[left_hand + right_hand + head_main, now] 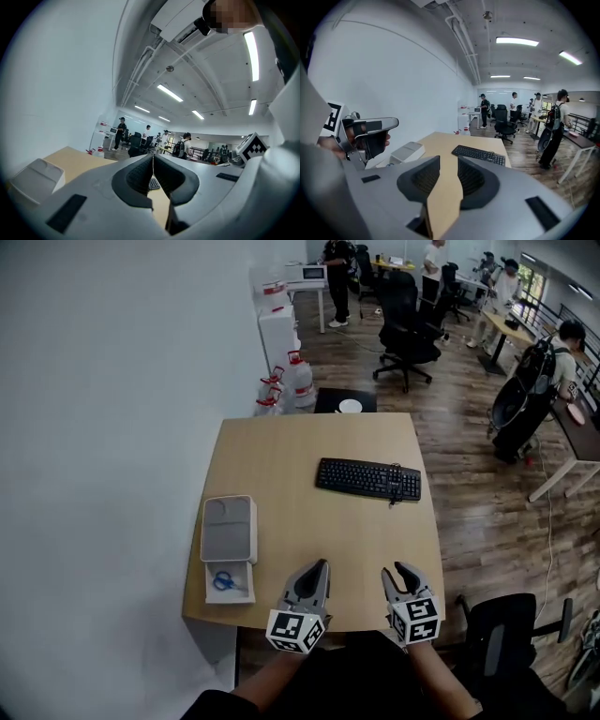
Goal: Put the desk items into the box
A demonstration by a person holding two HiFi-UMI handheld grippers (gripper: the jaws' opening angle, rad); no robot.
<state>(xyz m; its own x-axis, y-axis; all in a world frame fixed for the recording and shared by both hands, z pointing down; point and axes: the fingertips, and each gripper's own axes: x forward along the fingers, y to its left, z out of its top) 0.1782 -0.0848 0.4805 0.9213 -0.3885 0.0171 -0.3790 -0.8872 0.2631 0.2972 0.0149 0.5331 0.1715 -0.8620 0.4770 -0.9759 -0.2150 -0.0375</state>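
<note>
A black keyboard [367, 479] lies on the right half of the wooden desk [309, 531]; the right gripper view shows this keyboard [478, 153] ahead. At the desk's left edge sits a white box [240, 591] holding blue-handled scissors [223, 581], and its grey-lined other half [229, 529] lies open just behind it. Both grippers hover over the near edge. My left gripper [320, 564] [153, 157] is shut with nothing in it. My right gripper [396, 569] [448, 159] stands open and empty. The box [407, 152] lies to their left.
A white wall runs along the desk's left side. Behind the desk are water jugs [296, 381], a black stool with a white item [345, 405] and office chairs [409, 329]. A black chair [511, 629] stands at the near right. Several people are at the far desks.
</note>
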